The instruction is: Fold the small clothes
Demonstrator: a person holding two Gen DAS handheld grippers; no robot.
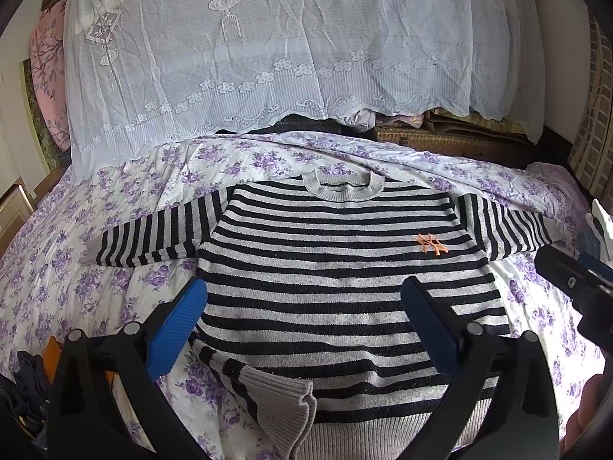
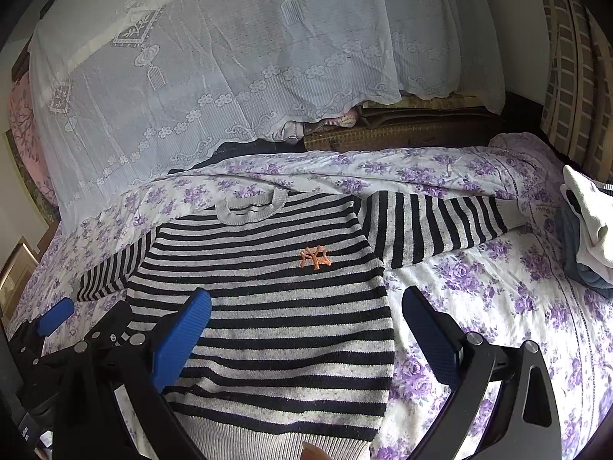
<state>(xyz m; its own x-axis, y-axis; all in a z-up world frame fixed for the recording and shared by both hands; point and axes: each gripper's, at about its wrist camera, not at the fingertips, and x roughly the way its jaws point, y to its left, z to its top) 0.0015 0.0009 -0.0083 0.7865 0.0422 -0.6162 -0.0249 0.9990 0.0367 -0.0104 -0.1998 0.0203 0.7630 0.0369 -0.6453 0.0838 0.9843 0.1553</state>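
sweater [image 1: 333, 268] flat on bed [image 1: 76, 287], unfolded.
we hold both tongs, left [image 1: 304, 329] and right [image 2: 306, 335], released; every fold remains.

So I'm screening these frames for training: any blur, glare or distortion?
Left wrist view: striped sweater sharp, fisheye bows the bed, corners dark, no glare. Right wrist view: same bowing, orange logo crisp, lace curtain softly daylit, near fingers slightly soft.
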